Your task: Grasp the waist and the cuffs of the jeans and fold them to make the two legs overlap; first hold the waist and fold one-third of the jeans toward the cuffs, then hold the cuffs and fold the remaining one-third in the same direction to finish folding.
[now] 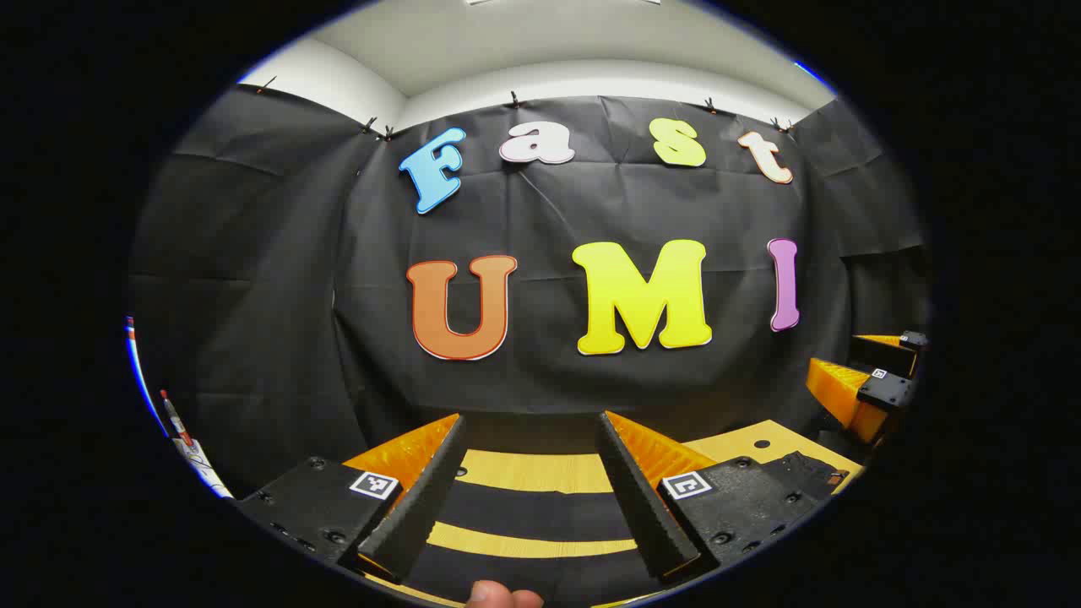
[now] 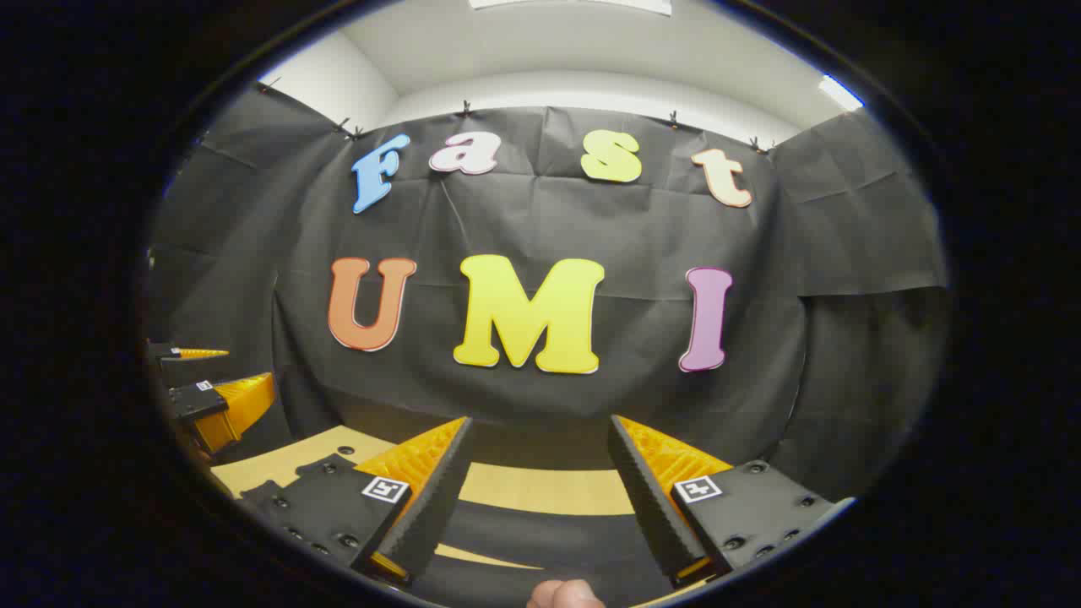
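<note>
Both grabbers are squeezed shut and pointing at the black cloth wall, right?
Not quite. Both point at the black cloth wall, but they are open, not shut. The left gripper view shows the left gripper with its fingers spread wide apart, and the right gripper view shows the right gripper the same way, holding nothing.
</note>
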`<action>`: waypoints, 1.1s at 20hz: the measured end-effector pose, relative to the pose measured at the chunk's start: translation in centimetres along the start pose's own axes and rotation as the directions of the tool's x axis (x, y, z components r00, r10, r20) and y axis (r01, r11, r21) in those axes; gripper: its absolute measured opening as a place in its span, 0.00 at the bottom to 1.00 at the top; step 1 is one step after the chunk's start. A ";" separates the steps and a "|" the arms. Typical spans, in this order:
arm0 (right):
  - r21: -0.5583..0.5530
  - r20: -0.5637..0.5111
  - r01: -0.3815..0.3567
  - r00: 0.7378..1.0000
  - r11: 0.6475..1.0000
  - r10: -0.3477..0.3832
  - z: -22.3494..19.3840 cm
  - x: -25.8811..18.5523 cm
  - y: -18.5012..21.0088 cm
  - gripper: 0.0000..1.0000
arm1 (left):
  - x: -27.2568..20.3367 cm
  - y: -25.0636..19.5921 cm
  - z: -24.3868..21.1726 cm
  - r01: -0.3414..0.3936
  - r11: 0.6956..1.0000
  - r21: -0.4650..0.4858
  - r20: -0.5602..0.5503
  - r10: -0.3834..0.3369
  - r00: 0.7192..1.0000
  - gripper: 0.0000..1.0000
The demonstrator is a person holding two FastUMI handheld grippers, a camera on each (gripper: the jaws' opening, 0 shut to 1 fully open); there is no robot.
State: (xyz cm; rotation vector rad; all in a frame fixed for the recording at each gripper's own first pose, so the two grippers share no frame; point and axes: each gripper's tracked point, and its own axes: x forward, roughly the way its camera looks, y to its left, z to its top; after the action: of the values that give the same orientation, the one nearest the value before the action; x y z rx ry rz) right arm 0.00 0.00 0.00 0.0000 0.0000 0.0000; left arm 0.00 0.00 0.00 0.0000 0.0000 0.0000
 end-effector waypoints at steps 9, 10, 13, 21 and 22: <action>0.015 -0.015 0.029 0.999 0.999 -0.029 -0.5 -0.2 -1.2 0.97 | 0.1 -1.1 -0.4 0.031 1.000 -0.001 -0.006 -0.031 0.999 0.97; 0.016 -0.019 0.034 0.999 0.999 -0.034 -0.7 -0.2 -1.4 0.97 | 0.1 -1.2 -0.6 0.034 0.999 0.000 -0.010 -0.034 0.999 0.97; 0.019 -0.026 0.045 0.999 0.999 -0.045 -1.0 0.0 -2.1 0.98 | 0.4 -1.3 -0.7 0.039 0.999 -0.002 -0.017 -0.039 0.999 0.98; 0.028 -0.134 0.123 0.984 0.992 -0.119 -4.7 0.4 -8.5 0.98 | 1.5 3.5 -5.5 -0.037 0.998 -0.051 -0.137 0.030 0.990 1.00; 0.034 -0.160 0.150 0.977 0.988 -0.142 -5.5 0.2 -10.2 0.97 | 1.5 4.7 -6.8 -0.057 0.996 -0.070 -0.171 0.044 0.984 0.99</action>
State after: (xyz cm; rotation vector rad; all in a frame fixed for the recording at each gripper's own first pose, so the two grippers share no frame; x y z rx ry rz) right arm 0.22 -10.24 -5.47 0.0464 0.1583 -0.1472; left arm 1.49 4.65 -6.80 -0.0743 0.1700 0.0506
